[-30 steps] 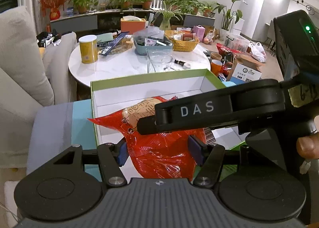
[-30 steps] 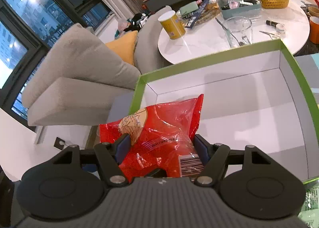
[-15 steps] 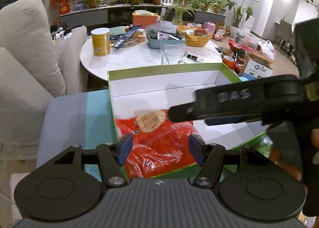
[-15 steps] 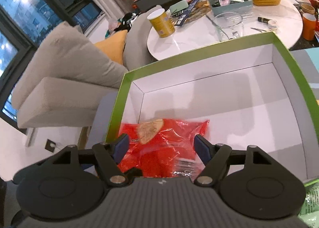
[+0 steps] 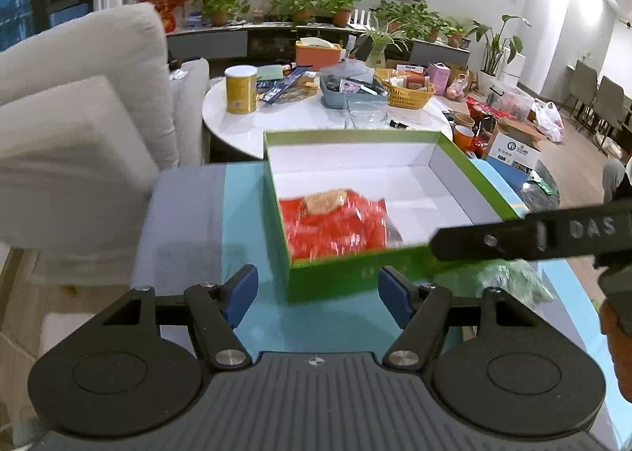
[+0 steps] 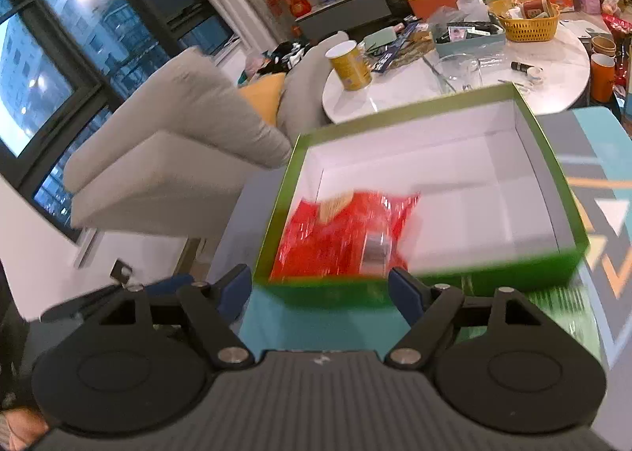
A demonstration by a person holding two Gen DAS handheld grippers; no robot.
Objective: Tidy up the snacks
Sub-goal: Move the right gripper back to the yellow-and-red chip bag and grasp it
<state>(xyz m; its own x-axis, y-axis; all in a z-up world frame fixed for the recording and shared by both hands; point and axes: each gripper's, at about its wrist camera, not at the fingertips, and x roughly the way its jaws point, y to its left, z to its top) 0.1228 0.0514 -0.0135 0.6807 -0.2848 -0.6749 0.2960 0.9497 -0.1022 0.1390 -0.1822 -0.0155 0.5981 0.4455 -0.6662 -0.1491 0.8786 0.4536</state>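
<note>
While both pairs of tongs hang over the near edge of the teal table [image 5: 245,214], neither holds anything: the left gripper [image 5: 316,299] has its blue pads well apart and opening, with only table top and the near wall of the box showing between them, and the right gripper [image 6: 320,297] is likewise opening on empty air just short of that wall. Ahead of both lies the green-sided, white-lined cardboard box [image 5: 399,273], and in its near left corner rests the crinkly red plastic snack bag [image 5: 335,222], flat on the floor of the box with its long axis running roughly left to right across the near wall. That bag looks already placed, so the coming move probably turns on the next snack: a green packet [image 5: 509,277] lies on the table just outside the box's near right corner, to the right of the left gripper and under the right gripper's black arm. From these views the right hand seems the nearer of the two to it. Only the left wrist view shows that packet as a bag; the right wrist view gives just a blurred green streak at its right edge, yet it shows the box's empty right half more fully. Farther off stands a round white table [image 6: 553,60] crowded with containers.
</note>
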